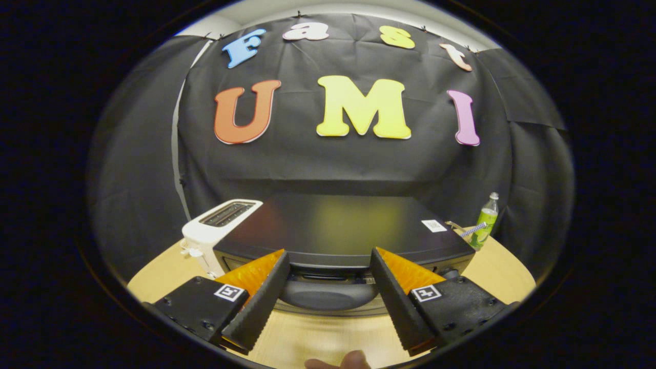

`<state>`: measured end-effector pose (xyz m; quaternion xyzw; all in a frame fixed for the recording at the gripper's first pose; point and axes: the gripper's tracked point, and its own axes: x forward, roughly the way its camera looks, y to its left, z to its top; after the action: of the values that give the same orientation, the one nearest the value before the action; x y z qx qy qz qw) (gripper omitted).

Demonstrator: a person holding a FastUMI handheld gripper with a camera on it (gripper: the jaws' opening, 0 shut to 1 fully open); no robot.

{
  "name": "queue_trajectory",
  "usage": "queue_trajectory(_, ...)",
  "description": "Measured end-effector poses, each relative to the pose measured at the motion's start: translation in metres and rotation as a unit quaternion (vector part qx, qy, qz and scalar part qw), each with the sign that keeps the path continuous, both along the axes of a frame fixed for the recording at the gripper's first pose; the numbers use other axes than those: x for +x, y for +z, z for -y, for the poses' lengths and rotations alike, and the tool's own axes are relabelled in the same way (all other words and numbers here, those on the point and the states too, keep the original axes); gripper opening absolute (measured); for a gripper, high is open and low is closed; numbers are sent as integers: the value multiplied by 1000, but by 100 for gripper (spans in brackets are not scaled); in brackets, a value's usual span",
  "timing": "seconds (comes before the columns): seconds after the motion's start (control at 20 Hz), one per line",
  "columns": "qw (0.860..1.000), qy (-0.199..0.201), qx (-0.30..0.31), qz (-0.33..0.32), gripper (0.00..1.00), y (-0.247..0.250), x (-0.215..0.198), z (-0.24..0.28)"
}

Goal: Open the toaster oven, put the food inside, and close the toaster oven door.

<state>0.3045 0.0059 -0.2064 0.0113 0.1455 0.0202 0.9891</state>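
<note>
Gripper view shows a white toaster [212, 230] near the tabletop's [505, 274] left edge, then the black toaster oven [343, 225], door closed. The gripper [328, 266] has its fingers spread, empty, straddling the door handle [328, 294]. Opening seems the step in hand; next, pinch and pull.

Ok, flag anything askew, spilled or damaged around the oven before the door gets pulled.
Nothing stands out. The toaster oven sits square on the table with its door handle between the open fingers of the tool. The white toaster and green bottle stand upright beside it, with no spill visible.
</note>
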Motion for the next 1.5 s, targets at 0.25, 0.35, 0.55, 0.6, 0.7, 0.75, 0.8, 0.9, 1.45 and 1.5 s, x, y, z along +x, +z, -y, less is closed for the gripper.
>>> queue_trajectory(0.25, 998, 3, -65, 19, 100, -10, -4, -5)
queue_trajectory(0.35, 1000, 2, 10, -10, 100, -22, -12, -5)
queue_trajectory(0.55, 1000, 8, 6, -10, 97, -22, -29, -7)
queue_trajectory(0.6, 1000, 7, 10, -10, 97, -23, -35, -6)
queue_trajectory(0.7, 1000, 7, 10, -1, 98, -26, -48, -7)
queue_trajectory(0.75, 1000, 9, 4, 1, 97, -31, -57, -7)
queue_trajectory(0.8, 1000, 12, 0, -4, 97, -36, -69, -7)
queue_trajectory(0.9, 999, 28, -30, -21, 94, -52, -96, -9)
queue_trajectory(1.45, 993, 37, 44, -104, 97, -83, -172, 17)
queue_trajectory(1.5, 994, 35, 40, -91, 98, -75, -181, 19)
